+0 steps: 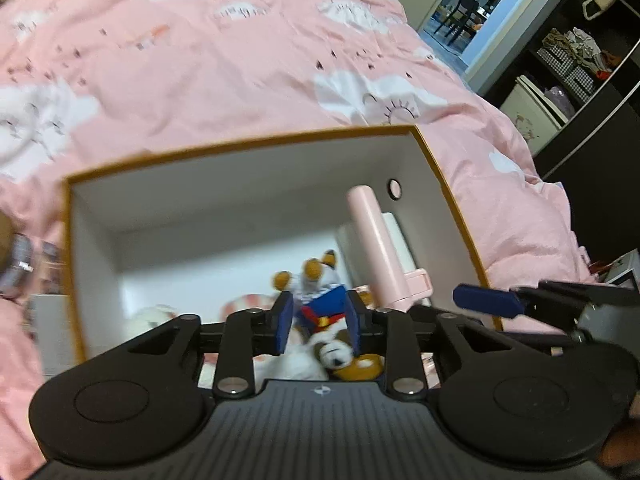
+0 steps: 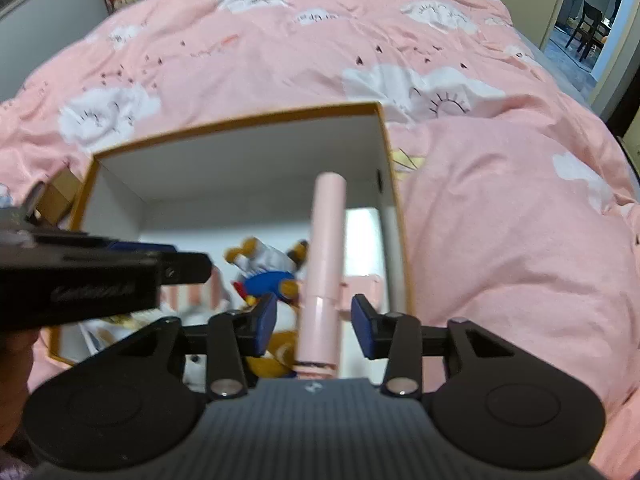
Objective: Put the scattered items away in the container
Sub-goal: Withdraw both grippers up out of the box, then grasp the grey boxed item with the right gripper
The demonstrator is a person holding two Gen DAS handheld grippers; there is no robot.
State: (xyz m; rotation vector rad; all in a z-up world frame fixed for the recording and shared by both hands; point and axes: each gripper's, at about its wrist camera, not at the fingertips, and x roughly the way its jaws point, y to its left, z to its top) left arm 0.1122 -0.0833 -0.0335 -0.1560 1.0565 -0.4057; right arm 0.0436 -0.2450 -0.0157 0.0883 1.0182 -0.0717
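Observation:
An open white box with an orange rim [image 1: 240, 146] [image 2: 240, 120] sits on the pink bed. Inside it lies a plush toy [image 1: 320, 312] [image 2: 262, 278] with a blue body, a red collar and brown paws. A pink tube [image 1: 376, 248] [image 2: 324, 272] with a clip at its base stands tilted near the box's right wall. My left gripper [image 1: 318, 322] hangs over the plush toy, its blue pads apart and not pressing on it. My right gripper [image 2: 314, 322] is open with the pink tube between its pads, and a gap shows on each side.
The pink duvet [image 2: 500, 200] with white clouds surrounds the box. A pink-and-white striped item [image 1: 244, 306] and a white block [image 1: 396, 240] also lie inside. A brown carton [image 2: 60, 196] sits left of the box. Dark shelving [image 1: 580, 80] and a doorway stand right of the bed.

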